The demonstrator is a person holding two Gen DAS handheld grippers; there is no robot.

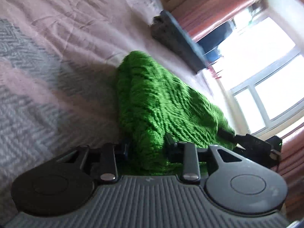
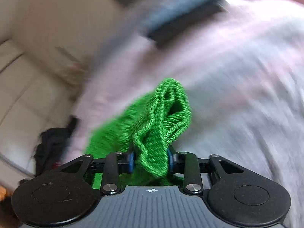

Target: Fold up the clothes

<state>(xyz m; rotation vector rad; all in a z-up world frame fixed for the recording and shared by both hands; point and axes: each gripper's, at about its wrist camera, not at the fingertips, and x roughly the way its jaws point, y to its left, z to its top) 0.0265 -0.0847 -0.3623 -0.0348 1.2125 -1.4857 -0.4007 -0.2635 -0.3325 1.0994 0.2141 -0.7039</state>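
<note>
Green knit garment [image 1: 161,104] hangs pinched in both tools above a pale pink bedspread [image 1: 66,28]. Left gripper [image 1: 146,148] clamps a thick bunch that stretches straight ahead of it; the right gripper [image 2: 151,159] clamps a ribbed edge that rises just in front of its blue pads [image 2: 131,160]. A dark folded stack [image 1: 176,39] lies further ahead. Both views are blurred. Keeping the two held edges level and taut should help the fold land flat. No readable writing or brand shows.
</note>
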